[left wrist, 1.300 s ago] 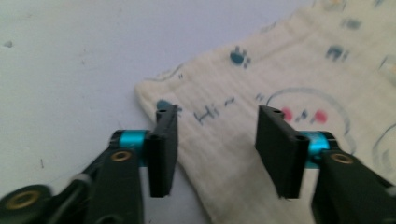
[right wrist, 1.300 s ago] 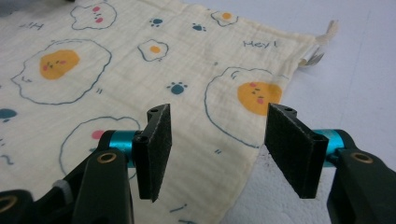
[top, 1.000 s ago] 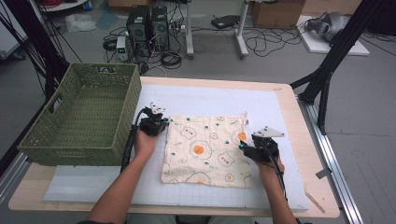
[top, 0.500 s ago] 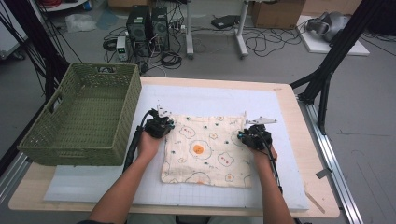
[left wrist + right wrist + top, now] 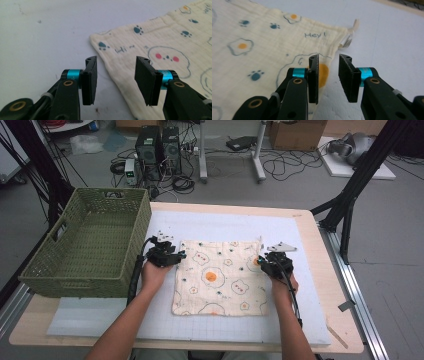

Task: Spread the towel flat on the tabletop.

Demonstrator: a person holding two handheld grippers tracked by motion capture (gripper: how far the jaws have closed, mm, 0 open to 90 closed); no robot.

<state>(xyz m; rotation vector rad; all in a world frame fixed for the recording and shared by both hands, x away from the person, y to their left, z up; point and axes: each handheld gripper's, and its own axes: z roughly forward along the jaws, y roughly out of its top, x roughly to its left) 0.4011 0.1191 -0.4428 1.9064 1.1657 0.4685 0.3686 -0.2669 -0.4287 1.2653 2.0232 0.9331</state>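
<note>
Cream cotton with a crinkled, gauzy weave makes up the cloth (image 5: 220,277), which lies spread flat in the middle of the worktop (image 5: 320,330), printed with fried eggs, paw prints and small words. Nearest the person, its bottom edge sits loose and a little wavy. At about nine o'clock on the cloth, the left hand-held gripper (image 5: 116,77) straddles the side hem just below the far corner, jaws spread with the hem between them, not yet pinching. At three o'clock the right hand-held gripper (image 5: 329,77) does the same at the opposite hem, jaws parted with the edge between them, near a short white tag (image 5: 348,40) at that corner. Both seem set for a matched lift of the two sides, likely to fold the cloth. Farther off at ten o'clock stands a green woven basket (image 5: 50,270), rectangular and open, beside the left hand-held gripper.
</note>
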